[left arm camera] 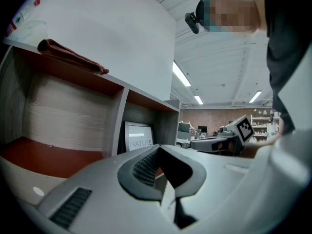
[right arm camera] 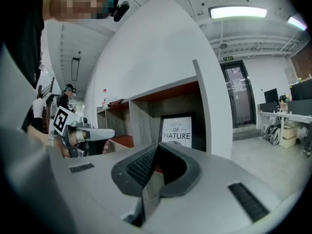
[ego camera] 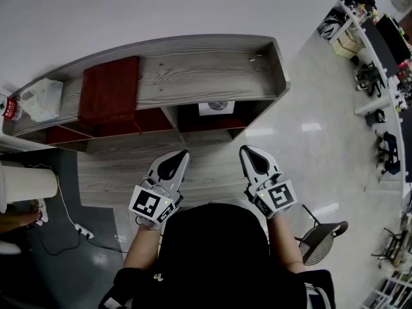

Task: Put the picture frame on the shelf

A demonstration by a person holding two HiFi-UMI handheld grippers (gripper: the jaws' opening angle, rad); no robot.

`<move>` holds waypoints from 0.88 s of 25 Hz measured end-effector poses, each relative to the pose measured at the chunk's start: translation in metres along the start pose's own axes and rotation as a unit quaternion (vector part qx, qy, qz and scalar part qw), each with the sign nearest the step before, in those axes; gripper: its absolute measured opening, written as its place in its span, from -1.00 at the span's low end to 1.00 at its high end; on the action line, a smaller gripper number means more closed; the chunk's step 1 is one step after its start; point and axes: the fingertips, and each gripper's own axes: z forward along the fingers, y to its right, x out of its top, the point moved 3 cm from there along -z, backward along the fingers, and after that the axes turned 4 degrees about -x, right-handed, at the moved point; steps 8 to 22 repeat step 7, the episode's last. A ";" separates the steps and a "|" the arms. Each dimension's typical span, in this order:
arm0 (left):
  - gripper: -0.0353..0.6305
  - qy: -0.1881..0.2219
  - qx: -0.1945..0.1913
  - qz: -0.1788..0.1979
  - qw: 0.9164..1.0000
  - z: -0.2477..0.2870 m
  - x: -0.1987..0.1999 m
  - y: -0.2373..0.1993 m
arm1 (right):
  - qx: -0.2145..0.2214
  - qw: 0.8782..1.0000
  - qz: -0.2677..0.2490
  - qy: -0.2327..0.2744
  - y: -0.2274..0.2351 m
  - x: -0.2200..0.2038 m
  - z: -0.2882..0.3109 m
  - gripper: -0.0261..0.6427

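Head view puts the black-framed picture frame (ego camera: 217, 107) upright in the grey wooden shelf's (ego camera: 193, 69) right compartment — left gripper (ego camera: 182, 155) and right gripper (ego camera: 247, 150), jaws pressed together and empty, likely need only withdraw.

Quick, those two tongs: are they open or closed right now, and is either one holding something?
Left tongs: closed, holding nothing.
Right tongs: closed, holding nothing.

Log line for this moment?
black-framed NATURE picture: standing in right compartment of grey wooden shelf | left claw: shut, empty | right claw: shut, empty
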 end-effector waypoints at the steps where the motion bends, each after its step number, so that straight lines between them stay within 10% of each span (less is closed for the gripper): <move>1: -0.87 -0.001 0.002 0.000 1.000 0.000 -0.001 -0.001 | 0.000 1.000 0.000 -0.001 0.000 -0.001 0.000 -0.93; 22: -0.87 -0.012 0.013 0.005 1.000 0.003 -0.005 -0.006 | 0.005 1.000 -0.001 -0.007 -0.001 -0.004 0.002 -0.93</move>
